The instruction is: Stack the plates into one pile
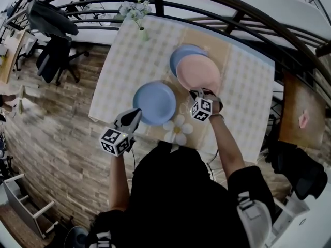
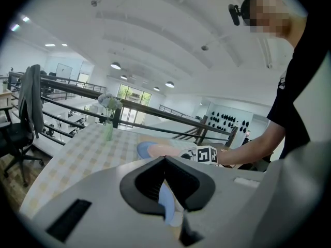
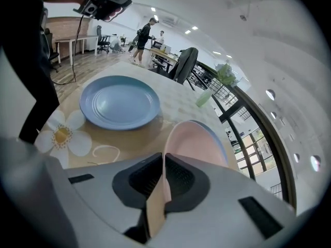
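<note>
My right gripper pinched the rim of the smooth round pink plate, which sat over a round blue plate at the head view's upper centre. My left gripper had its jaws together, empty. Only the right gripper view showed it raised clear of the ringed blue plate on the checked tablecloth.

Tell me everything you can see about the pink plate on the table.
The pink plate is round, plain and glossy, ceramic-looking, with a shallow raised rim. It overlaps the far blue plate, whose rim peeks out behind it; whether it rests fully there is unclear. The right gripper has its jaws shut on its near rim. It is apart from the near blue plate, which the left gripper clamps.
</note>
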### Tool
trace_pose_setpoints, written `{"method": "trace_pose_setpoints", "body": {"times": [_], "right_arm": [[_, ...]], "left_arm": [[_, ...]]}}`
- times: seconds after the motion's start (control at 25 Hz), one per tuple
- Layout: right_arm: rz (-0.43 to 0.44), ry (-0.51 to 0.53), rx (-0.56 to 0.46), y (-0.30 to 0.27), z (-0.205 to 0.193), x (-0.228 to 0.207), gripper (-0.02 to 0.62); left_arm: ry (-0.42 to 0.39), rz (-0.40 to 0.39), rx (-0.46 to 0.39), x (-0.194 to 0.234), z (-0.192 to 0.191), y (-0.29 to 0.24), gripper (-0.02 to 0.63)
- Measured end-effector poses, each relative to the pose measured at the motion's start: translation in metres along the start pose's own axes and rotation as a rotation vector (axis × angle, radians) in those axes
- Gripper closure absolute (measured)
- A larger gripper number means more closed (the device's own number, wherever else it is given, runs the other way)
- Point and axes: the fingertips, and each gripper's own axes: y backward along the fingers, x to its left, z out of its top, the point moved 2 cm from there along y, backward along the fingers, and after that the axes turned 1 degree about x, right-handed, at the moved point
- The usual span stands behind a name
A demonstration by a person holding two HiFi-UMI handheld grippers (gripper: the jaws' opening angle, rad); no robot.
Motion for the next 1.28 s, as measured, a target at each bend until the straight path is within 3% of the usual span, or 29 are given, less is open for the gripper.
{"method": "trace_pose_setpoints", "body": {"times": [0.16, 1.0, 1.28], "right_arm": [[0.007, 0.044, 0.023, -0.016, 0.002, 0.0, 0.576], [0.055, 0.037, 0.052, -0.055, 0.016, -0.014, 0.577], [0.029, 0.045, 0.082, -0.067, 0.017, -0.024, 0.575]], "left_arm": [[-0.003, -0.003, 0.013, 0.011, 0.0, -0.002, 0.604], [-0.006, -0.017, 0.027, 0.034, -0.004, 0.0, 0.604], [0.002, -0.017, 0.02, 0.038, -0.006, 0.004, 0.604]]}}
